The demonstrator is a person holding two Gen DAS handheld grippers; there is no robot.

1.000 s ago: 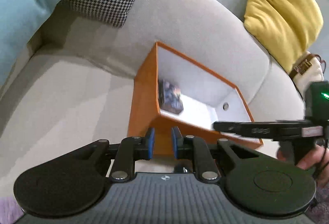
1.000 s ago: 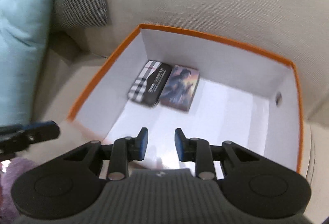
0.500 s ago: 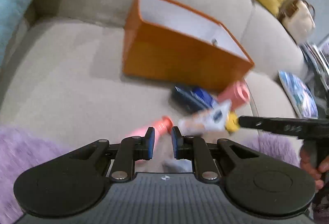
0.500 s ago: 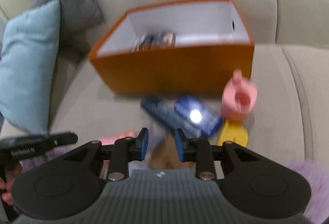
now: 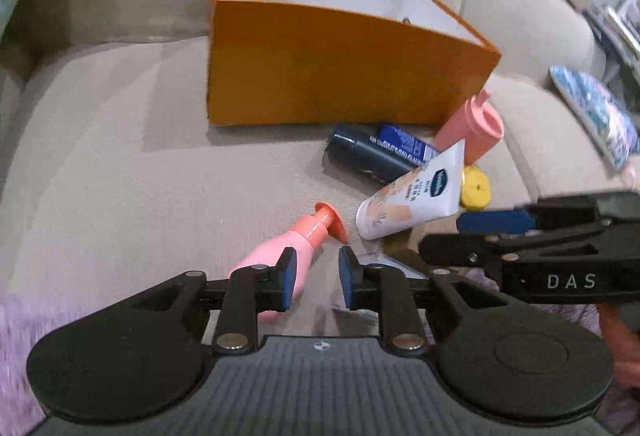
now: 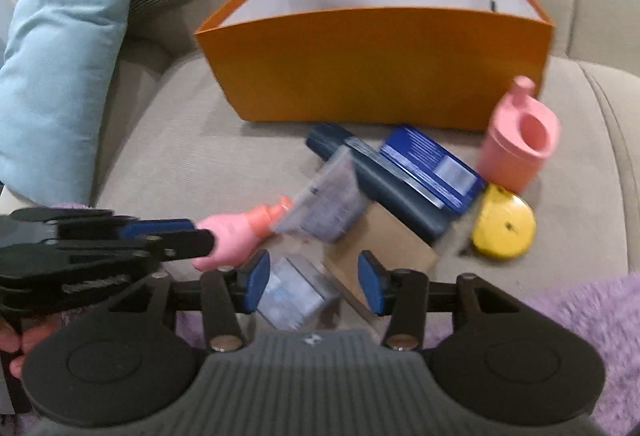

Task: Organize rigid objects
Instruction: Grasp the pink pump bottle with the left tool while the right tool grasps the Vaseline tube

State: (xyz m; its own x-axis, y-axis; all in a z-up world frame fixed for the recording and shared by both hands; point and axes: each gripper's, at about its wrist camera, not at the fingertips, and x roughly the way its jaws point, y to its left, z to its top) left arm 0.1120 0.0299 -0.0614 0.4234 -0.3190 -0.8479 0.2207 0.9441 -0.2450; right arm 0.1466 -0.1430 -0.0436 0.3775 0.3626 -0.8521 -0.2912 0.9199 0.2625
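Both tongs are opening, gripping nothing: left tongs (image 5: 314, 278) beside the pink bottle (image 5: 280, 252), right tongs (image 6: 314, 282) over clutter lying before the orange box (image 6: 372, 63) on the sofa cushion (image 5: 120, 155).

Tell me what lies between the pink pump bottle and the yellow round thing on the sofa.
The left wrist view shows a white tube lying on its side between the pink pump bottle and the yellow round thing.

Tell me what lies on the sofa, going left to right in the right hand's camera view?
Blue pillow → pink bottle → dark blue tube → pink cup. The orange box stands behind them.
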